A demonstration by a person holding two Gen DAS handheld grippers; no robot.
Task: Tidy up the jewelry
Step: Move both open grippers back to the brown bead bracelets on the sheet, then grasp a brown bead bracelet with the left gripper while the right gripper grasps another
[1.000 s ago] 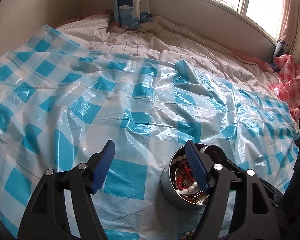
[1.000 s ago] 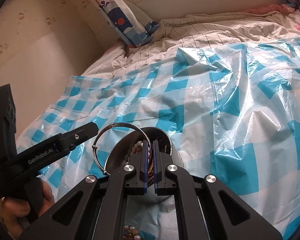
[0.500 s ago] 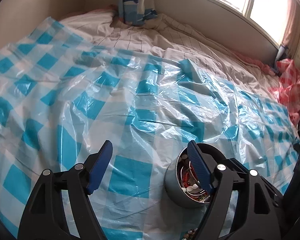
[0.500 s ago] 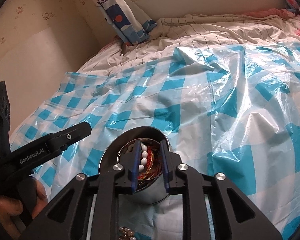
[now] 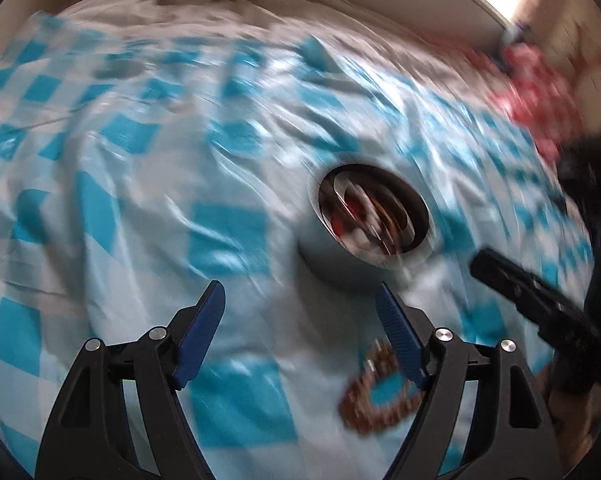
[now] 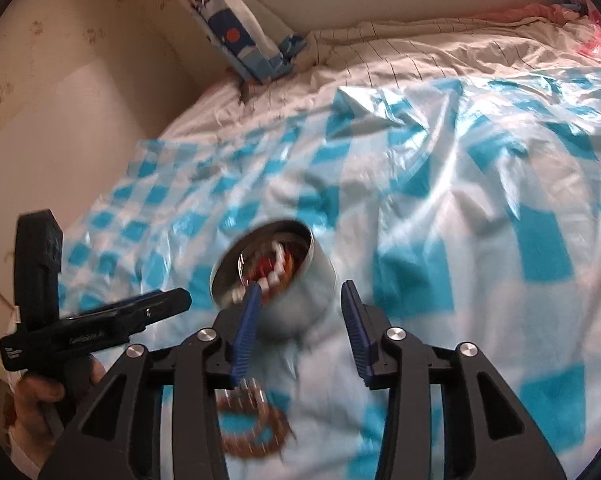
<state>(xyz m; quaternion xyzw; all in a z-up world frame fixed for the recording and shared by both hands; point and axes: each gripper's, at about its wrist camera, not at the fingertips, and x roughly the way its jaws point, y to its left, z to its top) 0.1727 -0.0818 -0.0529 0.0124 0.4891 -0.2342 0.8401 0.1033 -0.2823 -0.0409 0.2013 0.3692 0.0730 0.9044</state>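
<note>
Bracelet [image 6: 252, 430] of brown beads lies on the checked sheet [image 6: 440, 216], nearest, just below the right gripper [image 6: 300, 320], whose jaws have just been opening and hold nothing. The left gripper [image 5: 300, 312] gapes wide and empty above the sheet. Beyond, the tin [image 6: 284, 280] stands full of beads. A pillow [image 6: 240, 36] leans farthest back.

The tin [image 5: 342, 256] stands on the checked sheet [image 5: 228, 236], just beyond the open, empty left gripper [image 5: 300, 300]; a brown bracelet [image 5: 376, 396] lies nearer than the tin.
</note>
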